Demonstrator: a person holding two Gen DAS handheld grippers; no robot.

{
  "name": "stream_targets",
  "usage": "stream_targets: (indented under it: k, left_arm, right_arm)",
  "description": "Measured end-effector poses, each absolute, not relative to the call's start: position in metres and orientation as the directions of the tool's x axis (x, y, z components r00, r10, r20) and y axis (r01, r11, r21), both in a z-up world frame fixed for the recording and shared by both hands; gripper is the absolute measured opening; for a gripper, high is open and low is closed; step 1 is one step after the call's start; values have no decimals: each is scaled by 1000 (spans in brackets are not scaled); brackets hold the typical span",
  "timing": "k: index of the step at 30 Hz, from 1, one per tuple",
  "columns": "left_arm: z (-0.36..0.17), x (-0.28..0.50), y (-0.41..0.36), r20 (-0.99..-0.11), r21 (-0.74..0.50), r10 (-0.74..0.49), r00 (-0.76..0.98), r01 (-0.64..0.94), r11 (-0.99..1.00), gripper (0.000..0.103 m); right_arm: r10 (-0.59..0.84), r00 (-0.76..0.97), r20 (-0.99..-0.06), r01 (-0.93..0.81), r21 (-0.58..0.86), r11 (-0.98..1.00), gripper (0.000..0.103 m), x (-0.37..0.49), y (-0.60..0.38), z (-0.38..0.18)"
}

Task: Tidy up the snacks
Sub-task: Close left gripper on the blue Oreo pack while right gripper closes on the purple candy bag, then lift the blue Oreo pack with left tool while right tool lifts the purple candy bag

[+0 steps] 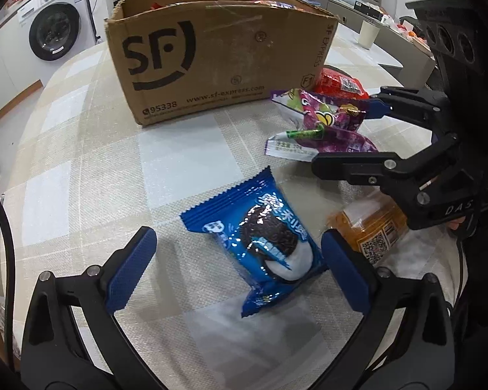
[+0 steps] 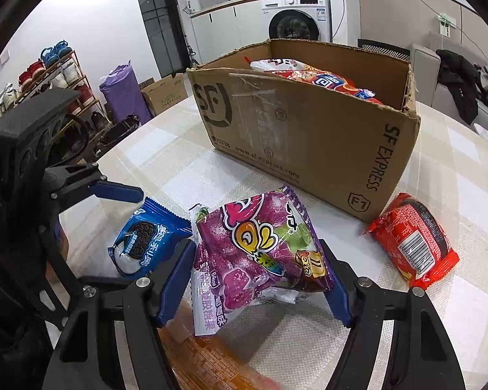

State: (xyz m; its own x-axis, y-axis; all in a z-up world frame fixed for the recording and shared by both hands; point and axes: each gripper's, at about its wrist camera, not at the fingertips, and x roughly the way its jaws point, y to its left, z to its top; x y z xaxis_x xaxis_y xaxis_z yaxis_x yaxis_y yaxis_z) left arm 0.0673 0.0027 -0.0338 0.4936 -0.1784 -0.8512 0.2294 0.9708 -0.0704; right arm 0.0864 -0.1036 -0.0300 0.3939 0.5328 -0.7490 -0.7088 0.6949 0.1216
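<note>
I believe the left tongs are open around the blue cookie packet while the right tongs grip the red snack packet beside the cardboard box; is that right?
Not quite. The right tongs grip the purple gummy candy bag, as the right wrist view shows; the red snack packet lies untouched on the table beside the brown cardboard box. The left tongs are indeed open around the blue cookie packet.

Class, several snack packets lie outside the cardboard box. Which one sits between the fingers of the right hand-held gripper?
The purple gummy packet, sitting inside the right hand-held gripper. The blue cookie packet and red packet lie outside it.
</note>
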Motion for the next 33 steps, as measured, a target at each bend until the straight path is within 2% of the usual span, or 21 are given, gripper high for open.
stream_targets:
  k: [4, 7, 9, 13, 15, 33]
  left_arm:
    - [-38, 69, -5, -855, -61, -174, 489, 238, 969, 95]
    - [-37, 70, -7, -853, -52, -170, 494, 243, 969, 87]
    - [-36, 70, -5, -851, -43, -162, 500, 241, 970, 73]
    - [-34, 71, 1, -844, -54, -171, 509, 236, 970, 58]
    - [-34, 72, 3, -840, -59, -175, 514, 234, 970, 43]
    - [-7, 57, 13, -777, -59, -175, 605, 208, 976, 41]
  right_arm:
    - [536, 402, -743, -706, 121, 697, 74, 86, -106, -27]
    - [538, 409, -737, -703, 121, 700, 74, 86, -108, -25]
    - [540, 412, -734, -703, 122, 701, 74, 85, -111, -23]
    - [544, 417, -729, -702, 122, 702, 74, 83, -113, -21]
    - [546, 418, -727, -703, 122, 700, 74, 83, -113, -20]
    - [562, 437, -702, -706, 119, 698, 74, 76, -122, -9]
